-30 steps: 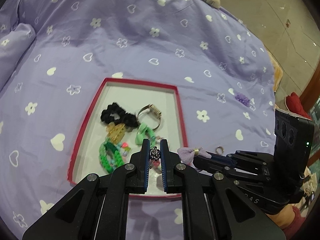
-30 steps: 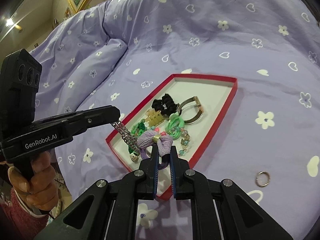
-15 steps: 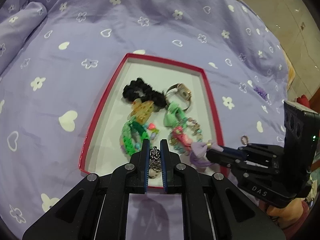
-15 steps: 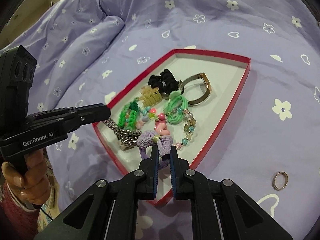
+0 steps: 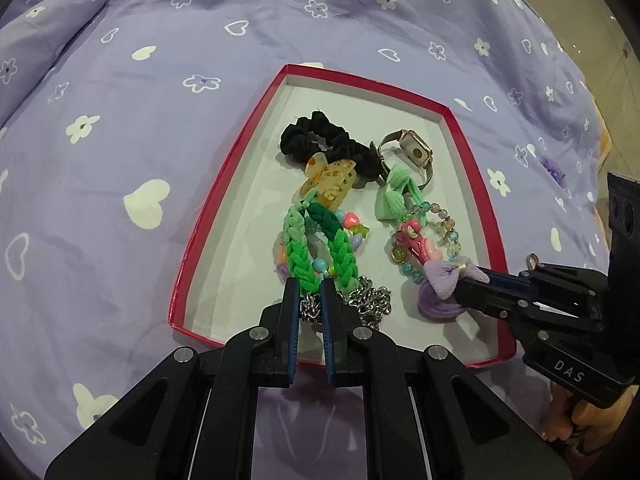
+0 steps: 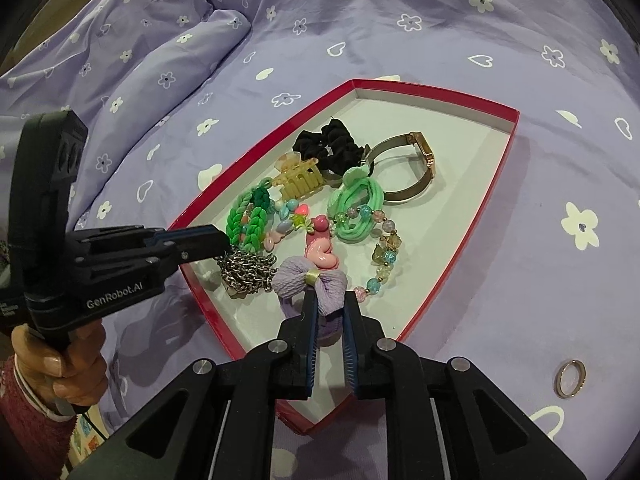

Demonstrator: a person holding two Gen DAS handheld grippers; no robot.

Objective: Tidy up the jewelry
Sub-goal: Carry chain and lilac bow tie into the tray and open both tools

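A red-rimmed tray (image 5: pixel 224 184) (image 6: pixel 492 184) lies on the purple bedspread and holds hair ties, a clip, bead bracelets and a watch (image 5: pixel 414 152) (image 6: pixel 416 164). My left gripper (image 5: pixel 310 298) (image 6: pixel 222 242) is low inside the tray's near end, shut on a silver chain (image 5: pixel 370 304) (image 6: pixel 246 270) that pools on the tray floor. My right gripper (image 6: pixel 330 304) (image 5: pixel 468 280) is also in the tray, shut on a purple bow hair tie (image 6: pixel 316 282) (image 5: pixel 440 286) that rests on the floor.
A gold ring (image 6: pixel 570 378) lies on the bedspread right of the tray. A small purple item (image 5: pixel 552 168) lies farther right on the spread. A rolled fold of quilt (image 6: pixel 168 52) rises at the back left. Tiled floor shows beyond the bed's right edge.
Both grippers have come down and forward into the tray. The chain, hanging before, now piles on the tray floor, and the purple hair tie now rests there too.
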